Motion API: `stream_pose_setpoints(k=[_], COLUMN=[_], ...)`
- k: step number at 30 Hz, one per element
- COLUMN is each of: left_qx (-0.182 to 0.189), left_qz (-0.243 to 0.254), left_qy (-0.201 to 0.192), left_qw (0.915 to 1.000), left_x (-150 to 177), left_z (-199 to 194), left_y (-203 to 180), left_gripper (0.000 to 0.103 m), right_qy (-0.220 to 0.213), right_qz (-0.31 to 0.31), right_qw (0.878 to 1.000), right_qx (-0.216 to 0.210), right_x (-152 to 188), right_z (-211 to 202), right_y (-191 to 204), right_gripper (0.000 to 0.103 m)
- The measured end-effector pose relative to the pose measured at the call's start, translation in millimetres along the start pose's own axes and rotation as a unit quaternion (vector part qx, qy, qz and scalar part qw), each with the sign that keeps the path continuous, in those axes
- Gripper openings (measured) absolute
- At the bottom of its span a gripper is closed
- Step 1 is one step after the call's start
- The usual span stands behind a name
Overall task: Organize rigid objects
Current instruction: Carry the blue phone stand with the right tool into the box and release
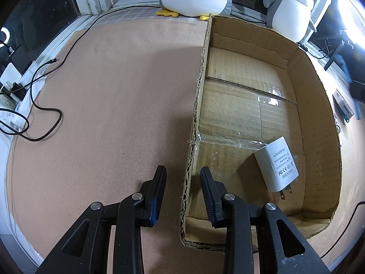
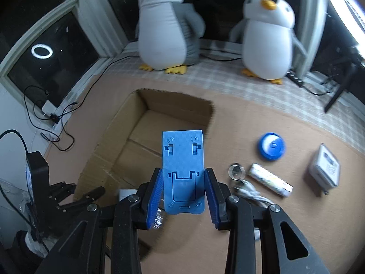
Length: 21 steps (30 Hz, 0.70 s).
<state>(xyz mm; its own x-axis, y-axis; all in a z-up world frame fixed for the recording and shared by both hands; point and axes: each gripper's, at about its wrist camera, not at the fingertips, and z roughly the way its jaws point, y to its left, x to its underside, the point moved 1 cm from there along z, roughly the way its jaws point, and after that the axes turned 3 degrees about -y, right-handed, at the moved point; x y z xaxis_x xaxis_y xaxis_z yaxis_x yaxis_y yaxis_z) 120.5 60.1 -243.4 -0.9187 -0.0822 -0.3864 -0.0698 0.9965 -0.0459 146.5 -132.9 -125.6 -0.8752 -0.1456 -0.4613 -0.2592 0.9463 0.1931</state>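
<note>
A cardboard box (image 1: 317,123) lies open on the tan mat, with a white power adapter (image 1: 277,163) on its floor. My left gripper (image 1: 182,171) is open and straddles the box's left wall (image 1: 198,105), one finger each side, not pressing it. My right gripper (image 2: 183,175) is shut on a flat blue plastic phone stand (image 2: 183,159) and holds it above the box (image 2: 146,123). The left gripper also shows in the right wrist view (image 2: 79,196), at the box's near left edge.
On the mat right of the box lie a blue round cap (image 2: 271,146), a white tube (image 2: 269,179), a clear ring (image 2: 236,171), a white cable (image 2: 251,194) and a grey case (image 2: 324,166). Two plush penguins (image 2: 168,27) stand behind. Black cables (image 1: 45,105) trail at the left.
</note>
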Motion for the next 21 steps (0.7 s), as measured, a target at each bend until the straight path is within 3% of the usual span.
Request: stream_pose_setpoints(k=[11, 21], left_qx=[0.000, 0.000], left_qz=[0.000, 0.000], left_qy=[0.000, 0.001], left_qw=[1.0000, 1.0000], left_x=[0, -1], left_z=[0, 0], left_y=[0, 3], left_gripper=[0.034, 0.034], right_qy=[0.056, 0.065], right_qz=[-0.043, -0.070], right_qw=[0.998, 0.995], right_qx=[0.001, 0.024], right_x=[-1, 2], right_z=[71, 93], right_y=[50, 67], right_gripper=[0.033, 0.034])
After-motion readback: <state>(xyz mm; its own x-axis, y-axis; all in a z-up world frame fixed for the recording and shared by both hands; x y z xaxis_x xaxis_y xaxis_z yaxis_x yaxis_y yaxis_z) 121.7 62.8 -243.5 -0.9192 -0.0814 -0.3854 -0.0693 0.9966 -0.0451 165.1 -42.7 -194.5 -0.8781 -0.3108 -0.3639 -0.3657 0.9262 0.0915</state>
